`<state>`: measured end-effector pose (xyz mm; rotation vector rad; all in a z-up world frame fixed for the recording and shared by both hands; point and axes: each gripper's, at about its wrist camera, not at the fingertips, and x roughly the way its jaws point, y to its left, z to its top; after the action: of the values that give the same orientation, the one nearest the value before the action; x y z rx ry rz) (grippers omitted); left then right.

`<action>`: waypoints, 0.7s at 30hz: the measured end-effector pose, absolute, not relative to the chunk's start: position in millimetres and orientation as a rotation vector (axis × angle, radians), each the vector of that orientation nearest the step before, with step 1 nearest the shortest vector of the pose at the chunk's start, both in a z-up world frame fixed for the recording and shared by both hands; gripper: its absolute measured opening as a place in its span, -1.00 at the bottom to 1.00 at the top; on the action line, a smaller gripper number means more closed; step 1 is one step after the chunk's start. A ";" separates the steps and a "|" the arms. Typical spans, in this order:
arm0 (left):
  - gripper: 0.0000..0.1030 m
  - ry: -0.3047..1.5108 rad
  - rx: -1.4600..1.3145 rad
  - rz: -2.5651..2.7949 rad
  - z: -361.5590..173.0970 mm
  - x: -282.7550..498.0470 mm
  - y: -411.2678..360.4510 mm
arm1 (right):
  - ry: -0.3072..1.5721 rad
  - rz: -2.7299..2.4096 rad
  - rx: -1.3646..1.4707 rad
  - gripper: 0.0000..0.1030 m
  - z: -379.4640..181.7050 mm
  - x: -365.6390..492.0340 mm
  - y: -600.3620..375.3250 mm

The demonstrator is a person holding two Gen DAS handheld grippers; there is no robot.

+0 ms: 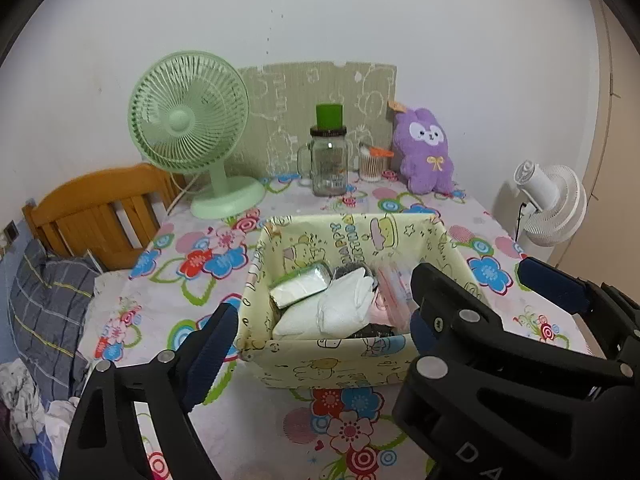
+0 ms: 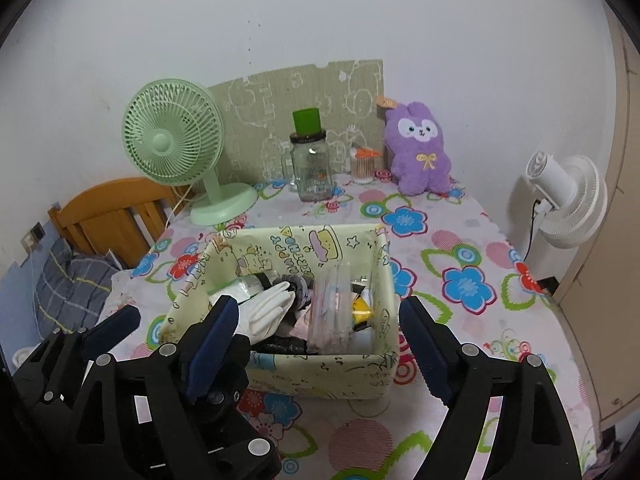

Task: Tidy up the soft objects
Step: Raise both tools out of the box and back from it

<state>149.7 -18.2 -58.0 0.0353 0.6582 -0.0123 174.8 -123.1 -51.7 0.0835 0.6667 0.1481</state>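
Note:
A pale yellow cartoon-print fabric box (image 1: 340, 356) (image 2: 320, 372) stands mid-table. It holds white gloves (image 1: 348, 300) (image 2: 272, 308), a tissue pack (image 1: 300, 288), a clear zip pouch (image 2: 332, 312) and dark items. A purple plush bunny (image 1: 424, 152) (image 2: 418, 152) sits upright at the table's back right. My left gripper (image 1: 320, 320) is open and empty, its jaws on either side of the box's near wall. My right gripper (image 2: 316, 344) is open and empty over the box's near side; it also shows in the left wrist view (image 1: 552, 280).
A green desk fan (image 1: 188, 128) (image 2: 172, 144) stands back left, with a glass jar with a green cap (image 1: 329, 156) (image 2: 310, 168) and a cotton-swab cup (image 1: 372, 164) beside it. A white fan (image 2: 568, 200) stands off the table's right edge. A bed headboard (image 1: 100, 216) is left.

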 end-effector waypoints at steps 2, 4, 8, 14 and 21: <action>0.81 0.637 0.034 -0.014 -51.9 142.7 -18.6 | 0.653 0.147 0.081 0.69 -46.7 168.8 -123.5; 0.84 0.623 0.033 -0.015 -46.6 137.2 -18.5 | 0.634 0.143 0.080 0.76 -40.4 161.6 -124.9; 0.89 0.585 0.033 -0.016 -34.6 123.7 -18.4 | 0.599 0.141 0.080 0.79 -29.0 147.0 -126.9; 0.95 0.536 0.031 -0.018 -19.4 103.6 -18.0 | 0.548 0.128 0.076 0.85 -11.8 124.8 -133.2; 0.99 0.485 0.025 -0.010 -2.2 79.1 -16.1 | 0.489 0.112 0.070 0.86 8.6 98.6 -144.0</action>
<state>79.1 -16.1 -2.2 0.0246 0.4853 -0.0098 98.6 -144.0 8.6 0.0698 0.4894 0.1122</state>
